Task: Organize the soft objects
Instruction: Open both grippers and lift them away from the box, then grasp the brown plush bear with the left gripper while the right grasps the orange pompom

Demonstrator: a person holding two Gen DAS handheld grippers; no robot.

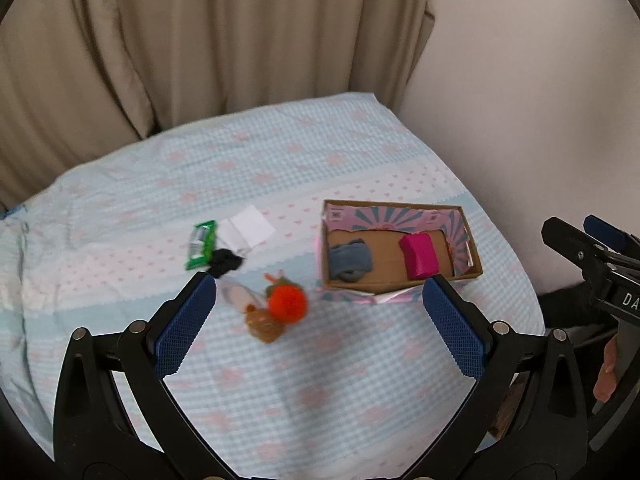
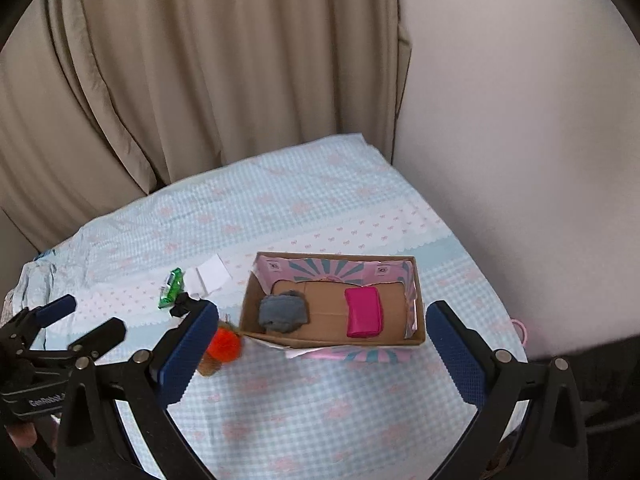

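Checked bedding [image 1: 280, 380] carried the loose orange toy [image 1: 286, 304]; the wide-open left tool [image 1: 316, 312] was best centred over it first, the right tool [image 2: 320, 344] likewise spread and empty.

The bed [image 1: 280, 380] is covered in soft matt checked cloth. The box [image 2: 256, 316] is plain brown cardboard inside, with printed paper on its walls. In it lie a grey knitted sock [image 2: 282, 309] and a smooth pink pouch [image 2: 362, 312]. The orange pompom [image 1: 287, 303] looks fuzzy. The green packet [image 1: 202, 244] is glossy plastic. Both grippers' fingers [image 1: 186, 328] carry rough blue textured pads on matt black plastic with metal rivets. The curtain [image 2: 200, 80] is matt beige cloth.
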